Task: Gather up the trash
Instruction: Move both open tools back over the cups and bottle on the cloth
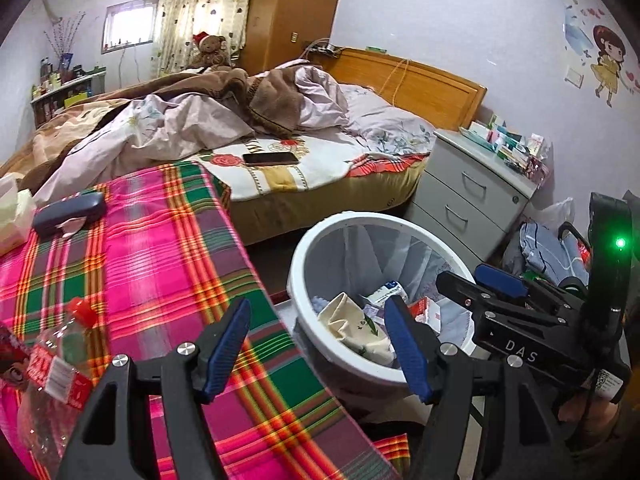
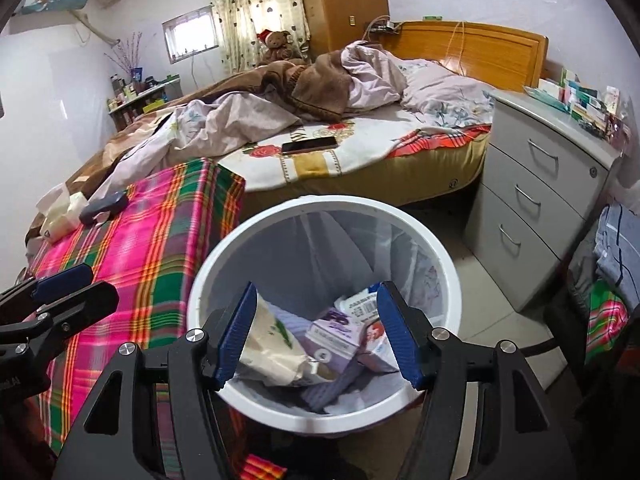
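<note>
A white trash bin with a clear liner stands on the floor beside the plaid-covered table. It holds a cream wrapper, a purple carton and other packets. My right gripper is open and empty, right above the bin's mouth. My left gripper is open and empty, over the table's edge next to the bin. A crushed clear plastic bottle with a red cap lies on the table, left of my left gripper. The right gripper also shows in the left wrist view.
A dark glasses case and a tissue pack lie at the table's far end. A phone lies on the unmade bed. A grey drawer unit stands right of the bin, with clothes piled beside it.
</note>
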A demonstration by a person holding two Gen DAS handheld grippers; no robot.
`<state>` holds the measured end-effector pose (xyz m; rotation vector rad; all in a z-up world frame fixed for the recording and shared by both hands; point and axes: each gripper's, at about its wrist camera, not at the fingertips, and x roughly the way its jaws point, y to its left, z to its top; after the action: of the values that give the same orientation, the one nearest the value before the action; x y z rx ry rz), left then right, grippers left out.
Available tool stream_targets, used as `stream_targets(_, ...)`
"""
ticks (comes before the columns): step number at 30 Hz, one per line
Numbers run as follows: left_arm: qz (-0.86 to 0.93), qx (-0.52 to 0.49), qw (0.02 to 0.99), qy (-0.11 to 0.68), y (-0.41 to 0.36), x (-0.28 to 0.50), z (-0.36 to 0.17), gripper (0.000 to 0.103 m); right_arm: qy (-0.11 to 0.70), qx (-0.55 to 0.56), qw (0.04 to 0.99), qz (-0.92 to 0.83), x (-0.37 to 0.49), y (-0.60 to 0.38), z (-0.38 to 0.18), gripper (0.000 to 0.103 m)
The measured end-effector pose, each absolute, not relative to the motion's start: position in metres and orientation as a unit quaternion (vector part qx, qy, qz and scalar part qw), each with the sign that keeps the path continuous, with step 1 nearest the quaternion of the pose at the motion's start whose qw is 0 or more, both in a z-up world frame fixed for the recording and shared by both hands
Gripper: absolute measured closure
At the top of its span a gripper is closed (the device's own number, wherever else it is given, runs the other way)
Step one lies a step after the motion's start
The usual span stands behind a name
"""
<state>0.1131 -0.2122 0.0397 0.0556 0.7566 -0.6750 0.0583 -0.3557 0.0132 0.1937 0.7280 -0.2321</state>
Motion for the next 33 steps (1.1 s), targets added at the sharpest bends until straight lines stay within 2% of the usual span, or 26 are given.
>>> stream_targets(19, -0.258, -0.005, 0.908, 0.329, -0.121, 0.103, 0.054, 0.032, 0.329, 0.091, 0.938, -0.054, 0.063, -0.295, 0.025, 0.039)
stream_targets(33, -0.157, -0.048, 0.932, 0.324, -0.014, 0.106, 0.044, 0.032, 0.338, 0.080, 0.938, 0.012, 0.079, -0.230, 0.019, 0.039)
